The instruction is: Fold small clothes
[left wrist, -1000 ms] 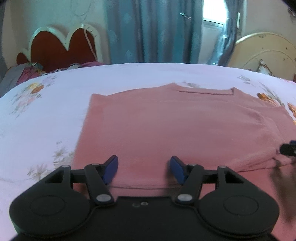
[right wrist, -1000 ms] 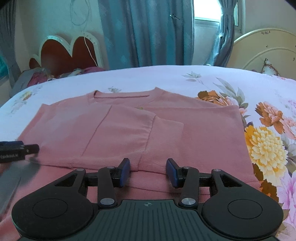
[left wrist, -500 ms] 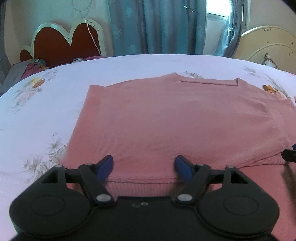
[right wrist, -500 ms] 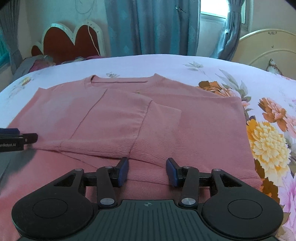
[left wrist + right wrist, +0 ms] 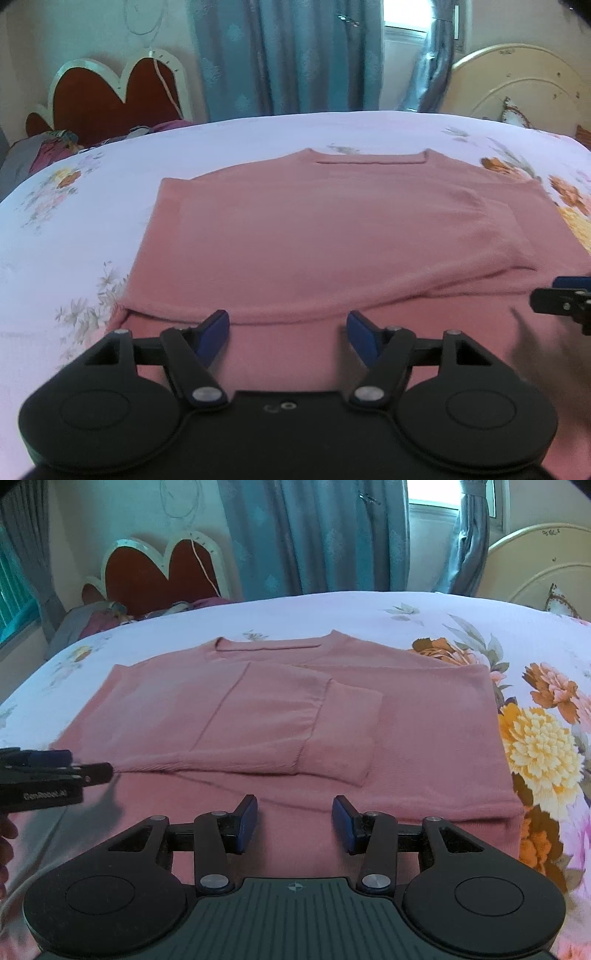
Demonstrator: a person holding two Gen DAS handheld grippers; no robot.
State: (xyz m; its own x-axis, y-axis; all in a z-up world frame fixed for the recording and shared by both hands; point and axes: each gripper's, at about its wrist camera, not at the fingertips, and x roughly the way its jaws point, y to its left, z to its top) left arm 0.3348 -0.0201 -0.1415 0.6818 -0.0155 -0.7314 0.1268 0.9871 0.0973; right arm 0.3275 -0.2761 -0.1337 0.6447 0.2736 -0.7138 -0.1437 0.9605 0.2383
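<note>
Pink sweater [image 5: 424,738] lies flat on the bed [image 5: 332,609], sleeves already folded in, bottom-to-top fold remaining; left gripper [image 5: 288,328] closing on nothing, right gripper [image 5: 294,818] apart, empty.

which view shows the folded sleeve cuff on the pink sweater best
The right wrist view: the sleeve cuff lies near centre on the pink sweater, its ribbing and edges clear. In the left wrist view it sits far right, blurred.

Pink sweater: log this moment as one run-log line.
pink sweater: flat on floral bedsheet, sleeves folded in | left hand-held gripper: closing, nothing between pads | right hand-held gripper: open, empty, near hem
</note>
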